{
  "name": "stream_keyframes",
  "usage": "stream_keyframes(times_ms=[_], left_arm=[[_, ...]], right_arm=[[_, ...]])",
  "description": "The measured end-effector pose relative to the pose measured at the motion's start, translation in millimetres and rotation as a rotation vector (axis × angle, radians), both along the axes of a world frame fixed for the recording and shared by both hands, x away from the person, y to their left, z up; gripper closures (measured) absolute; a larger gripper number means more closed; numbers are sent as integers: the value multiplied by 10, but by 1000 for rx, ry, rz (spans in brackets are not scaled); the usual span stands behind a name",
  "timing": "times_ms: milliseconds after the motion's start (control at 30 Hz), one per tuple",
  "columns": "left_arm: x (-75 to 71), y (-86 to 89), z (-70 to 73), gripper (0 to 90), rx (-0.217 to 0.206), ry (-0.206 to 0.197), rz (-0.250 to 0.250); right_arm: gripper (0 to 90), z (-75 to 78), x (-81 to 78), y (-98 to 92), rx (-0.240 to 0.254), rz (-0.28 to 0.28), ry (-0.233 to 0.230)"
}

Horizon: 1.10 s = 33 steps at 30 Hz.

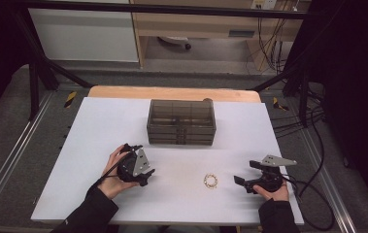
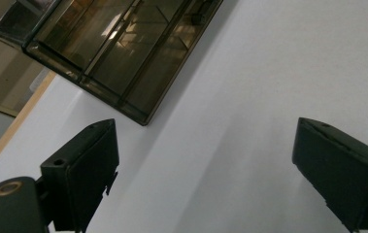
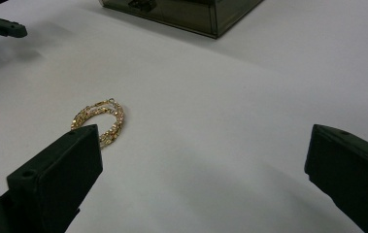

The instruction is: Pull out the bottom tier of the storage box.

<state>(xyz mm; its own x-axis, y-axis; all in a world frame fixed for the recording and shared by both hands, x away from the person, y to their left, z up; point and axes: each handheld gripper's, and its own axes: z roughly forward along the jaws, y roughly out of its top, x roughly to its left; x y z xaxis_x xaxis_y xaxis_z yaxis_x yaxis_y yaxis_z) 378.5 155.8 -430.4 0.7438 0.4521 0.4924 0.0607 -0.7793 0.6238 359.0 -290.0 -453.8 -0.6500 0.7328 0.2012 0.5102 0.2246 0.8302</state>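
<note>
A gold chain bracelet [image 1: 211,181] lies coiled on the white table top [image 1: 99,131], between my two grippers. My right gripper [image 1: 246,172] stands open just to the right of it, held low at the front right. In the right gripper view the bracelet [image 3: 101,119] lies beyond the tip of the left jaw, and the gripper [image 3: 203,160] holds nothing. My left gripper [image 1: 142,160] is open at the front left, turned on its side in the hand. Ahead of it, in the left gripper view, a smoky brown see-through drawer box [image 2: 123,48] stands beyond the open gripper [image 2: 206,160].
The drawer box [image 1: 181,121] stands at the middle back of the table top, with its corner [image 3: 186,12] in the right gripper view. A wooden edge [image 1: 172,92] runs behind it. Black frame bars [image 1: 41,63] and cables [image 1: 312,145] flank the table.
</note>
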Motion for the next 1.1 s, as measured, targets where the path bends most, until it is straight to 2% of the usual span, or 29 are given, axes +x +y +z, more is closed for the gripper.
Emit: stream_keyframes(times_ms=[500, 633, 667, 700, 800, 1000, 1100], left_arm=[[37, -252, -46, 107, 88, -91, -41], [49, -337, -78, 117, 131, -137, -51], [49, -337, -78, 118, 131, -137, -51], [59, -368, -92, 119, 156, -154, -52], [71, -395, -107, 120, 170, -166, -54], [104, -470, -147, 125, 224, -212, -60], [117, -510, -167, 133, 235, -228, -67]], right_arm=[[7, 2, -1, -3, -2, -1, -2], [6, 3, -1, -3, -2, -2, -1], [6, 3, -1, -3, -2, -2, -1], [6, 3, -1, -2, -1, -2, -1], [7, 2, 0, -2, -2, -2, 0], [7, 1, 1, -2, -3, -3, 0], [6, 1, 1, -2, -4, -2, -1]])
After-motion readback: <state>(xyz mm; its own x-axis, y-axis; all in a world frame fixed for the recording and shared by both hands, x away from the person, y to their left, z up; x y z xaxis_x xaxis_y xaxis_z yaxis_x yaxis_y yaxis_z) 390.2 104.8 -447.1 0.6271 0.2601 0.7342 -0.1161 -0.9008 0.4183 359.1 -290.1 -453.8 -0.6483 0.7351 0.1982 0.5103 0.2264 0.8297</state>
